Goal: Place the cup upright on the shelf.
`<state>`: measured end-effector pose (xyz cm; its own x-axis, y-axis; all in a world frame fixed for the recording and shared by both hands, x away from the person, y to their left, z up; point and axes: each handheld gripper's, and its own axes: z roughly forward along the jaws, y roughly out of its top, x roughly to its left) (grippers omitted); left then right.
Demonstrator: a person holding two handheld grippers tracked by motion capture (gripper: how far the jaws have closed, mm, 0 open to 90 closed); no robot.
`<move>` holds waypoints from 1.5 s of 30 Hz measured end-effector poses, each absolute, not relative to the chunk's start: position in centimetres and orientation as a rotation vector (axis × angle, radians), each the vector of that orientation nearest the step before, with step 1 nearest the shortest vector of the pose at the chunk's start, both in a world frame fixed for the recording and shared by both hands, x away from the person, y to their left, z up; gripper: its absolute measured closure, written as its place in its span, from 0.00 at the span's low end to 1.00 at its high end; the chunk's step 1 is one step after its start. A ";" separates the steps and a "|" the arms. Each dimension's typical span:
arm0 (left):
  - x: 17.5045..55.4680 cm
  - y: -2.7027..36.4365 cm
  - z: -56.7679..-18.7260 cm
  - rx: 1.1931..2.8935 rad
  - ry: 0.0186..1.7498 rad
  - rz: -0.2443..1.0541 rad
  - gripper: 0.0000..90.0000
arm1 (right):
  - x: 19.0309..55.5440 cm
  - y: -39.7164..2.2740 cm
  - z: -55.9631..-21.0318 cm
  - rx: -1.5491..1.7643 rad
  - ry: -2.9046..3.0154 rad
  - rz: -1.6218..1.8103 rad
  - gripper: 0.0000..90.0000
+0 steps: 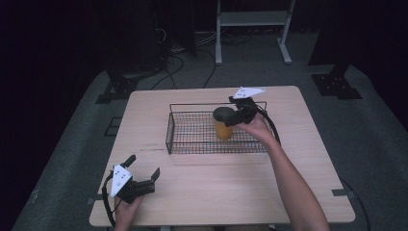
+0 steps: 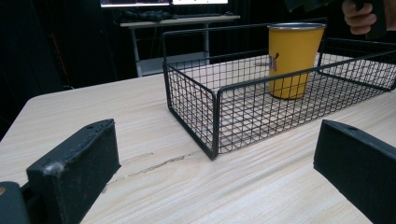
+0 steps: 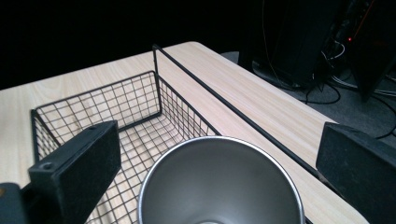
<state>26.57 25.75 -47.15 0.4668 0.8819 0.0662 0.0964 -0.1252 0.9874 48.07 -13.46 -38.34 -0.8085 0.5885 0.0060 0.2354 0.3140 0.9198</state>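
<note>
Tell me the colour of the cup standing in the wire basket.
The cup is yellow outside with a silvery metal rim and inside; the left gripper view shows it best.

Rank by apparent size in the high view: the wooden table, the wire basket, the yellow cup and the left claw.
1. Light wooden table
2. Black wire basket
3 and 4. Yellow metal cup and left claw: they look about alike, and the claw is nearer the camera, so no ranking.

A light wooden table (image 1: 202, 187) carries a black wire basket (image 1: 192, 132) — ahead of the left claw (image 1: 143, 169), directly under the right claw (image 1: 233, 111).
</note>
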 end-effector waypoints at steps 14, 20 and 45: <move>26.4 25.7 -47.2 1.562 0.872 0.855 0.00 | 46.5 -15.3 -36.7 0.728 2.220 1.522 0.00; 26.4 25.7 -47.2 1.564 0.872 0.856 0.00 | 46.0 -15.8 -36.3 0.724 2.218 1.528 0.00; 26.4 25.7 -47.2 1.565 0.871 0.859 0.00 | 44.2 -17.0 -36.0 0.700 2.255 1.514 0.00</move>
